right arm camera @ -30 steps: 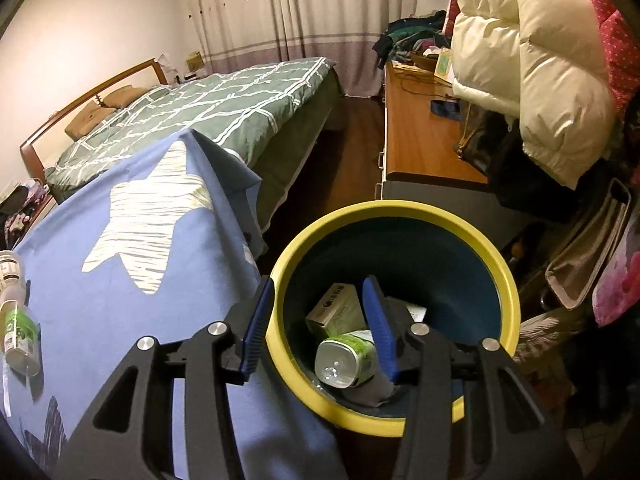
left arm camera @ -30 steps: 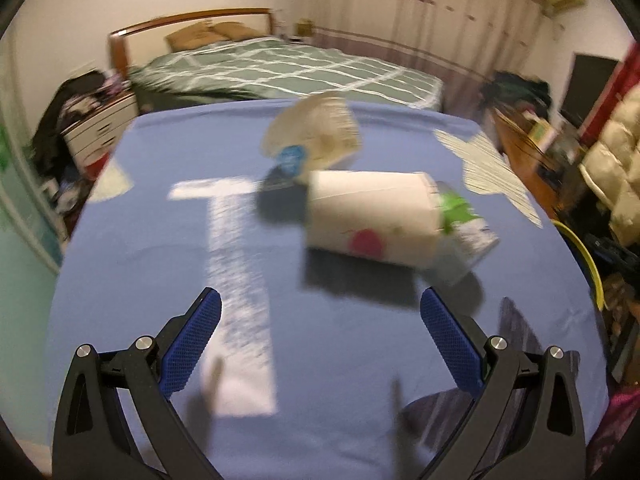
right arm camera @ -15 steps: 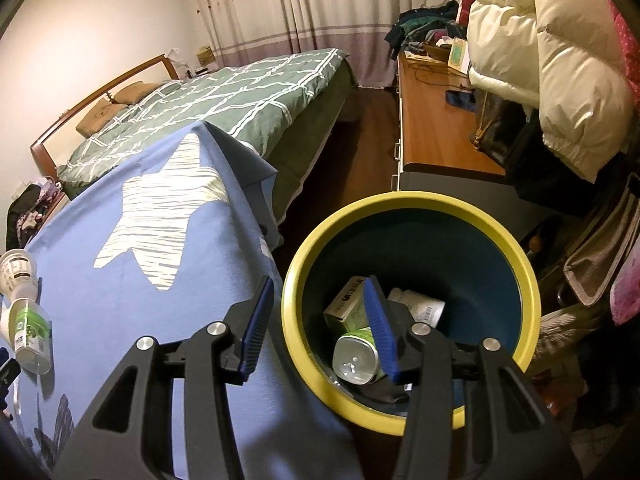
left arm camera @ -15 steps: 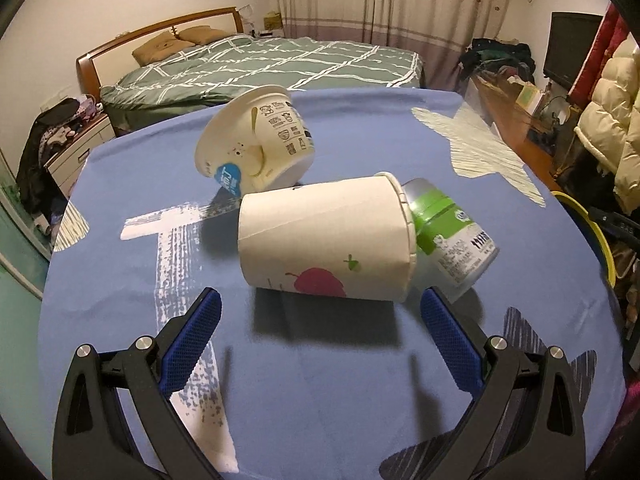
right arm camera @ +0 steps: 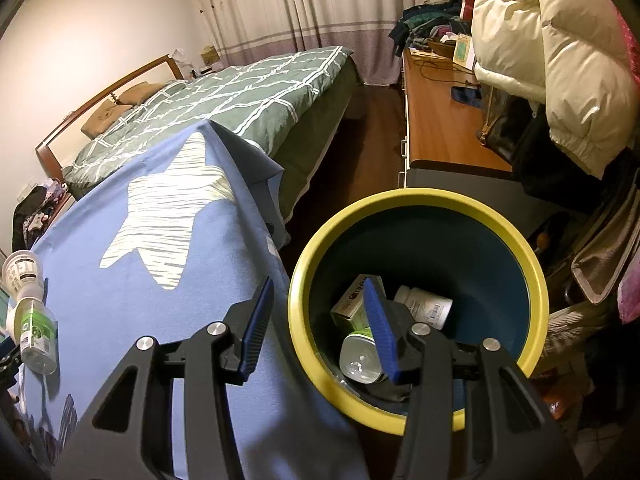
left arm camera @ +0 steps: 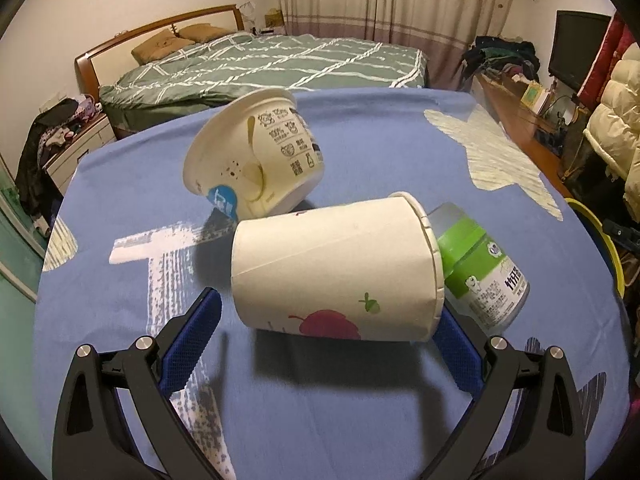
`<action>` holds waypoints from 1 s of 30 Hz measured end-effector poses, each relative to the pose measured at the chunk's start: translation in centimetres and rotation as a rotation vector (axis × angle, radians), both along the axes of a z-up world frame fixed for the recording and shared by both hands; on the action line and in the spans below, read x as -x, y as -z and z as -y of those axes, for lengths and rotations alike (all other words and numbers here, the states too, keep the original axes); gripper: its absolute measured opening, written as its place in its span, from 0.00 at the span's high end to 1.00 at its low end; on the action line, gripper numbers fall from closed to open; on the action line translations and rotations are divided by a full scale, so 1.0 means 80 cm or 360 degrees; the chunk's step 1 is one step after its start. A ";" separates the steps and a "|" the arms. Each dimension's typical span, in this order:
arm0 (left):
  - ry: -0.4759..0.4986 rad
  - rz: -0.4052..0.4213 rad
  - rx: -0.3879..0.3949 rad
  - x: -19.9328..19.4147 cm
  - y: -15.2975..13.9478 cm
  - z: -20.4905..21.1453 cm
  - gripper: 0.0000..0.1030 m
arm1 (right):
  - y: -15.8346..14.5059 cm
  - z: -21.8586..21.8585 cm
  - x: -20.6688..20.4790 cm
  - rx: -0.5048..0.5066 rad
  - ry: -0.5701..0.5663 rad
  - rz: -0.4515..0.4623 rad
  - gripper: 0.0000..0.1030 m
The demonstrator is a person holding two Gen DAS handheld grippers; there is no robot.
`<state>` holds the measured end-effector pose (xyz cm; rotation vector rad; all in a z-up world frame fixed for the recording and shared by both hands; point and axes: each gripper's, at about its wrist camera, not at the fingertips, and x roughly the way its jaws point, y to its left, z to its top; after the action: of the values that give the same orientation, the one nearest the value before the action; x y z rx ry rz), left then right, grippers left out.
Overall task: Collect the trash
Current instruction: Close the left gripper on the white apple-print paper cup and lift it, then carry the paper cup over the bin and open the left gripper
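Straddling item, left wrist view: left gripper (left arm camera: 326,330), jaws spread wide and holding nothing, blue pads (left arm camera: 192,332) flanking a paper cup (left arm camera: 336,270) that lies on its side on the blue tablecloth (left arm camera: 400,152).
- Cup: base toward 9 o'clock, rim toward 3 o'clock, cherry print low on the wall.
- Green-labelled bottle (left arm camera: 480,276): on its side, tucked against the cup's rim at 3 o'clock.
- Yogurt tub (left arm camera: 256,160): tipped over, at 11 o'clock, apparently touching the cup.

Judgement: close gently on the cup's stiffer ends; thin paper would likely crumple, and the bottle may roll.

Right wrist view: right gripper (right arm camera: 320,320), jaws partly apart and empty, above the near rim of the yellow-rimmed bin (right arm camera: 516,240).
- Bin contents: can (right arm camera: 360,358), small carton (right arm camera: 352,304), white bottle (right arm camera: 426,306).
- Remaining trash: at 9 o'clock on the cloth.
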<state>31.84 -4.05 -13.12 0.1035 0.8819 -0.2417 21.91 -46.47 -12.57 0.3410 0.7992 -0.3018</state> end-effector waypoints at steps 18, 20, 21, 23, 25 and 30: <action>0.0021 0.0153 0.0068 0.101 -0.079 -0.003 0.20 | -0.009 -0.011 0.014 0.0083 -0.0053 0.0082 0.57; 0.0070 0.0163 0.0090 0.112 -0.087 0.016 0.20 | -0.011 -0.005 0.023 0.0092 -0.0058 0.0082 0.57; 0.0100 0.0169 0.0100 0.116 -0.091 0.030 0.20 | -0.013 -0.001 0.027 0.0093 -0.0053 0.0085 0.57; 0.0163 0.0172 0.0126 0.122 -0.096 0.055 0.20 | -0.018 0.014 0.039 0.0089 -0.0026 0.0103 0.57; 0.0231 0.0178 0.0146 0.127 -0.098 0.089 0.20 | -0.023 0.028 0.048 0.0086 -0.0005 0.0121 0.57; 0.0399 0.0116 0.0177 0.131 -0.089 0.181 0.20 | -0.034 0.066 0.079 0.0092 0.0052 0.0161 0.57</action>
<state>21.39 -18.54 -6.00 0.1185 0.7809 -0.5174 15.62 -51.75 -9.82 0.3131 0.6848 -0.3351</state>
